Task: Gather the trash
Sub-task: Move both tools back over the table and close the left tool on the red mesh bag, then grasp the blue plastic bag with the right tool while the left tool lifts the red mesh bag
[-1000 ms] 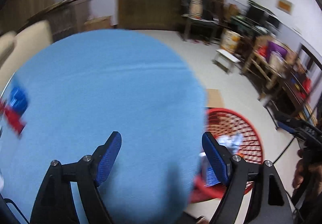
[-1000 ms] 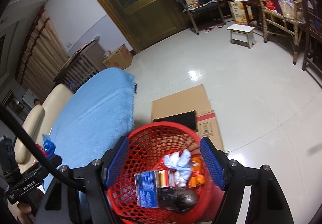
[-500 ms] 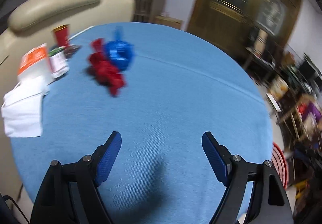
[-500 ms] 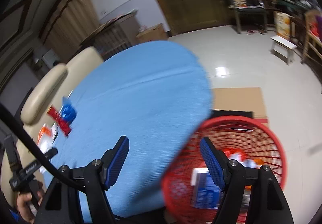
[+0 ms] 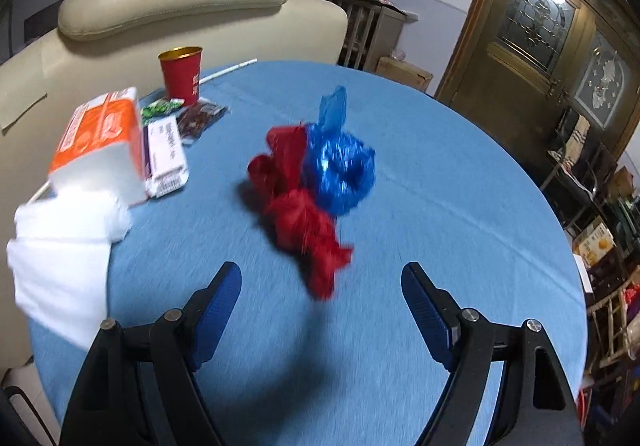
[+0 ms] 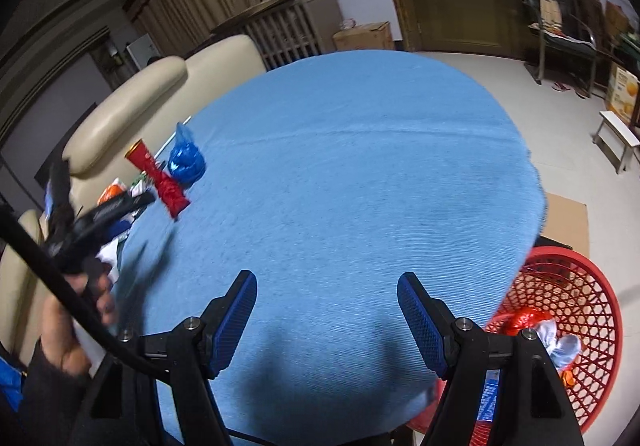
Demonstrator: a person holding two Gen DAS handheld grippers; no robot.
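My left gripper (image 5: 322,304) gapes empty before the red bag (image 5: 298,205) on the tabletop (image 5: 440,205); my right gripper (image 6: 326,312) gapes empty too.

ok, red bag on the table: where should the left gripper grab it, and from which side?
Probably the near tail of the red bag, straight ahead of the open left gripper. It lies lengthwise toward the gripper and its far end touches the blue bag, so come from the near side.
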